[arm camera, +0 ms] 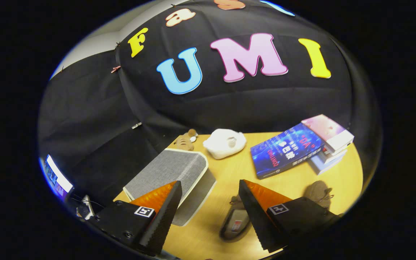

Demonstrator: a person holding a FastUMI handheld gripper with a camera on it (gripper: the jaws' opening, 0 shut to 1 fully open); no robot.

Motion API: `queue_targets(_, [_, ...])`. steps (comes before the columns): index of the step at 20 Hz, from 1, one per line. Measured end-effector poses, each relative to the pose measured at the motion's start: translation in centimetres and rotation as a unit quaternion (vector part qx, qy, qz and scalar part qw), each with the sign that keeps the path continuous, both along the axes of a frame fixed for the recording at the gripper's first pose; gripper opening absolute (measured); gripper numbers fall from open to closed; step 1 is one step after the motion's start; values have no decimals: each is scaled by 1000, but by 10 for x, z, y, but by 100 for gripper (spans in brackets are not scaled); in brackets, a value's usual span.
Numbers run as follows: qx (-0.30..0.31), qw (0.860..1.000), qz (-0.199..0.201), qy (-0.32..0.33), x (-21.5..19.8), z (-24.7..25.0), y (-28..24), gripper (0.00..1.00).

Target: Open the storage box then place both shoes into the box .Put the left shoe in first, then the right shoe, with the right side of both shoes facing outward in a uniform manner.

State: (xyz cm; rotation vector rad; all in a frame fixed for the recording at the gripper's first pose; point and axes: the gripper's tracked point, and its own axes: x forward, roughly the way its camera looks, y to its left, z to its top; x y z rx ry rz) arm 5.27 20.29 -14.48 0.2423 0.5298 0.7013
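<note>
Gripper [208, 213] hangs high with its fingers wide, gripping nothing — storage box [172, 173], lid down, just beyond its left finger; one shoe [235, 224] between the fingers, the other shoe [318, 193] past the right, both waiting.

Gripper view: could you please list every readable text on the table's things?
Blue book: cover print, too blurred to read.
Shoe between the fingers: insole tag, too small to read.
Storage box: none.
Gripper: open, above that shoe; square markers, no words.
</note>
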Motion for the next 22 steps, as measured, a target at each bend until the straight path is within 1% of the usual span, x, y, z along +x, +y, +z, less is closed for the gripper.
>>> queue_targets(4, [34, 995, 34, 88, -8, -39, 29, 98])
queue_targets(6, [55, 988, 54, 131, -11, -57, 47, 98])
queue_targets(8, [75, 981, 72, 162, -16, -65, 64, 98])
queue_targets(10, [107, 971, 87, 194, -18, -72, 81, 98])
queue_targets(12, [145, 957, 90, 236, -17, -80, 93, 98])
queue_targets(14, [166, 949, 72, 258, -8, -88, 96, 98])
queue_targets(15, [179, 945, 69, 266, -6, -92, 101, 98])
queue_targets(18, [214, 922, 89, 309, -14, -99, 112, 98])
queue_targets(19, [229, 911, 98, 328, -17, -100, 117, 98])
queue_targets(20, [249, 896, 105, 353, -19, -100, 122, 98])
queue_targets(22, [283, 868, 100, 396, -21, -103, 130, 98])
